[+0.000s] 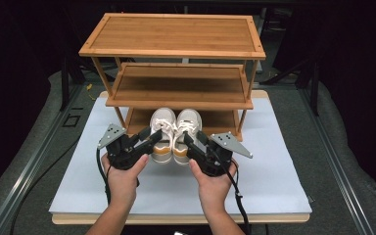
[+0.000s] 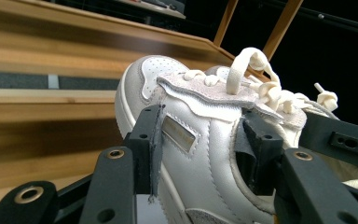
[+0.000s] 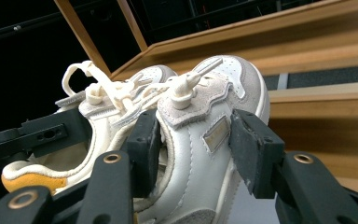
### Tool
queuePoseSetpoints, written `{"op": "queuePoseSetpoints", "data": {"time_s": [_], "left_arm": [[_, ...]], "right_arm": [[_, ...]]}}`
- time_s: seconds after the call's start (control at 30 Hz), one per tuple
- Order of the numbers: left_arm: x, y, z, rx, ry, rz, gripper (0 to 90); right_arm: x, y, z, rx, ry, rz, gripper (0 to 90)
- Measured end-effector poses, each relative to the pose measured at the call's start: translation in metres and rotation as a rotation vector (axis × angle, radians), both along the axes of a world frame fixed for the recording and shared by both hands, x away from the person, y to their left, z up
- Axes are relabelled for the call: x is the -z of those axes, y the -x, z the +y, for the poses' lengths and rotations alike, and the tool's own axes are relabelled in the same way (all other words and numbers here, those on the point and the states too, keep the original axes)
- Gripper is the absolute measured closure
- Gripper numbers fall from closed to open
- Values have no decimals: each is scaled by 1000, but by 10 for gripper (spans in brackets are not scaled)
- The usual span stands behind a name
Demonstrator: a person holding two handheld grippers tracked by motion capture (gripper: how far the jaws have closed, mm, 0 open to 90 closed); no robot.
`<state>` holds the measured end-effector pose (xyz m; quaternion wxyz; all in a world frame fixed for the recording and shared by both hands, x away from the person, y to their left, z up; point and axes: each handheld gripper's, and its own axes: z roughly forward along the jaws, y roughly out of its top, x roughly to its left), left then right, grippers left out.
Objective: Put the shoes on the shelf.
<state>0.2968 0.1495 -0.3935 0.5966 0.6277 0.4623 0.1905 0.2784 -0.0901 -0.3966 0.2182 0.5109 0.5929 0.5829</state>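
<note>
Two white sneakers with cream laces and orange heels sit side by side in front of the bottom shelf of a bamboo shoe rack (image 1: 174, 51). My left gripper (image 1: 155, 137) is shut on the left shoe (image 1: 161, 128), one pad on its outer side and the other inside its opening. In the left gripper view the left gripper (image 2: 203, 149) clamps the left shoe (image 2: 200, 135) by that side wall. My right gripper (image 1: 188, 140) is shut on the right shoe (image 1: 188, 125) the same way. The right gripper view has the right gripper (image 3: 198, 149) pinching the right shoe (image 3: 200, 158).
The rack has three wooden shelves and stands at the back of a white board (image 1: 274, 171) laid on a grey surface. Its middle shelf (image 1: 178, 88) overhangs the shoes' toes. Metal rails (image 1: 340, 171) run along both sides. Cables trail back from both grippers.
</note>
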Motion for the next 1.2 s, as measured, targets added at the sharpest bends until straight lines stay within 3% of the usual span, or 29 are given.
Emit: {"op": "queuePoseSetpoints", "data": {"time_s": [0.4, 0.97, 1.2], "left_arm": [[-16, -17, -2, 4, 12, 0, 554], [-35, -42, -5, -1, 19, 20, 552], [-48, -55, -6, 0, -8, 11, 552]], "right_arm": [[-17, -16, -2, 16, 6, -15, 537], [-37, -41, -3, 10, 17, 4, 537], [-46, -52, -2, 16, 23, -6, 538]]}}
